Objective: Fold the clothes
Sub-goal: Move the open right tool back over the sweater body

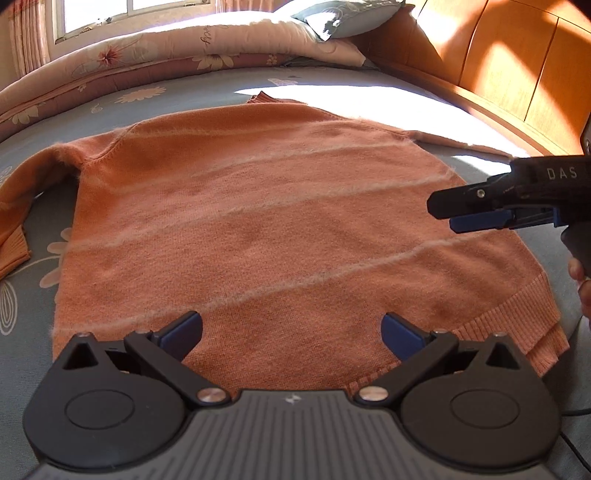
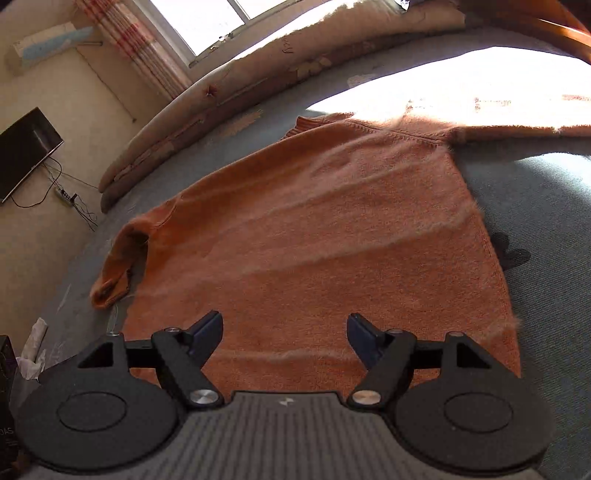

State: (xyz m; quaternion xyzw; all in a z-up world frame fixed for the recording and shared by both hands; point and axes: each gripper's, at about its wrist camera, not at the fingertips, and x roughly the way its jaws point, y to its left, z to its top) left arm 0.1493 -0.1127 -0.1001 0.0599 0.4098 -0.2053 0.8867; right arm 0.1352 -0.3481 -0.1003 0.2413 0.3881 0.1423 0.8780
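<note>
An orange knitted sweater point(image 1: 258, 229) with pale stripes lies spread flat on the bed; it also shows in the right wrist view point(image 2: 332, 240). Its left sleeve point(image 1: 18, 221) bends down at the left, and its right sleeve point(image 2: 517, 129) stretches into the sunlit patch. My left gripper point(image 1: 291, 332) is open and empty above the sweater's lower part. My right gripper point(image 2: 284, 332) is open and empty above the hem area; it shows from the side in the left wrist view point(image 1: 443, 216), hovering over the sweater's right edge.
The bed has a grey floral sheet point(image 1: 33, 302). A rolled floral quilt point(image 1: 147, 59) and a pillow point(image 1: 343, 18) lie at the far side under the window. A wooden headboard point(image 1: 517, 66) stands at the right. A TV point(image 2: 26, 151) and cables are on the floor side.
</note>
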